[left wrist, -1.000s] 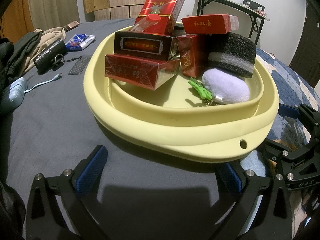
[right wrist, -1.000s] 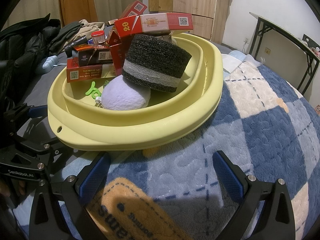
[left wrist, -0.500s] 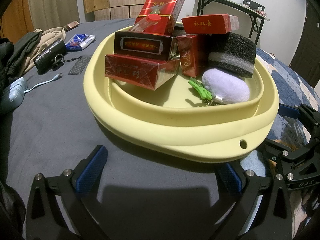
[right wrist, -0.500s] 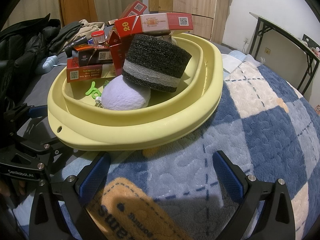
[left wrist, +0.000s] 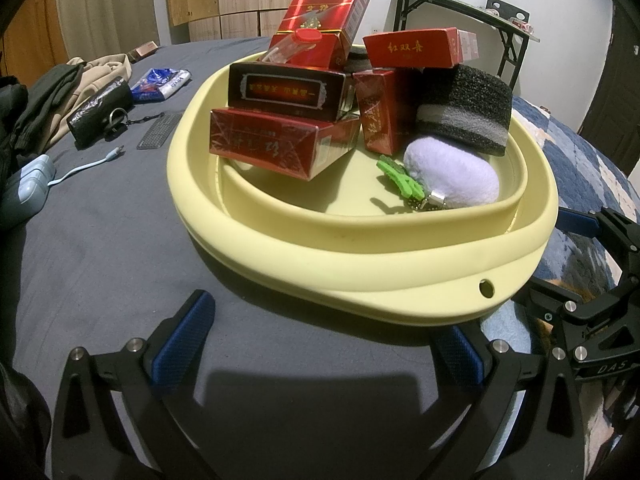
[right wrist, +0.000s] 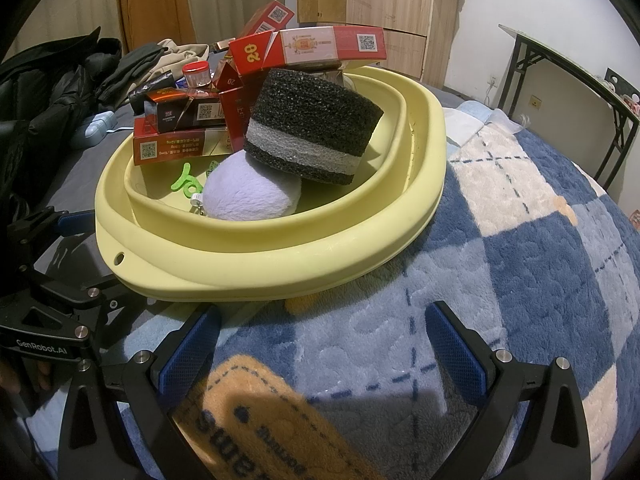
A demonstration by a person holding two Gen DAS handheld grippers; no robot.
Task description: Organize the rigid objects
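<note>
A pale yellow basin (left wrist: pixel 360 276) (right wrist: pixel 280 256) rests on the bed. Inside it are several red cartons (left wrist: pixel 280 148) (right wrist: pixel 180 148), a small red-capped bottle (left wrist: pixel 298 42) (right wrist: pixel 196 74), a black and grey foam block (left wrist: pixel 466 110) (right wrist: pixel 312 128), a lilac plush pouch (left wrist: pixel 452 176) (right wrist: pixel 248 192) and a green clip (left wrist: pixel 400 176) (right wrist: pixel 186 182). My left gripper (left wrist: pixel 324 340) stands open just short of the basin's near rim, holding nothing. My right gripper (right wrist: pixel 320 344) is open over the blanket, in front of the basin, also holding nothing. Each gripper shows at the other view's edge.
On the grey sheet to the left lie a black pouch (left wrist: pixel 100 110), a blue packet (left wrist: pixel 160 82), a small comb (left wrist: pixel 158 132), a pale blue charger with cable (left wrist: pixel 28 186) and piled clothes (left wrist: pixel 48 96). A blue checked blanket (right wrist: pixel 520 240) covers the right side. A black-legged table (left wrist: pixel 460 12) stands behind.
</note>
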